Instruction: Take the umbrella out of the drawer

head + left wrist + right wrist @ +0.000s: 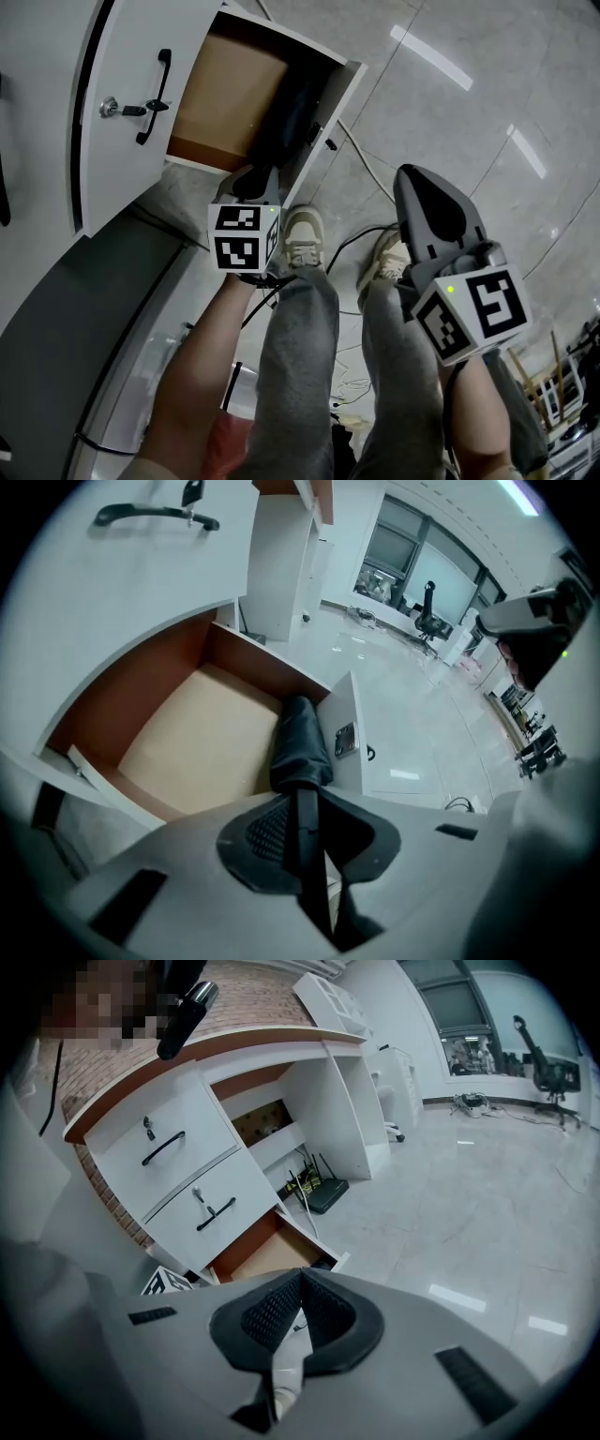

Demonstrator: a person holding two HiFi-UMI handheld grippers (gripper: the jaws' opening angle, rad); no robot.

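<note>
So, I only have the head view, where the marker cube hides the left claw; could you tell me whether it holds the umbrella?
Observer: Yes, the left gripper view shows the left claw shut on the dark end of the umbrella.
Operator: Thanks. Is the right claw carrying anything?
Observer: No, the right gripper view shows the right claw shut and empty.
Operator: Are the drawers above closed?
Observer: Yes, the top drawer and middle drawer are both shut above the open drawer.

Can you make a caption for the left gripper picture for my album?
Left gripper clamped on the black umbrella at the open drawer.
</note>
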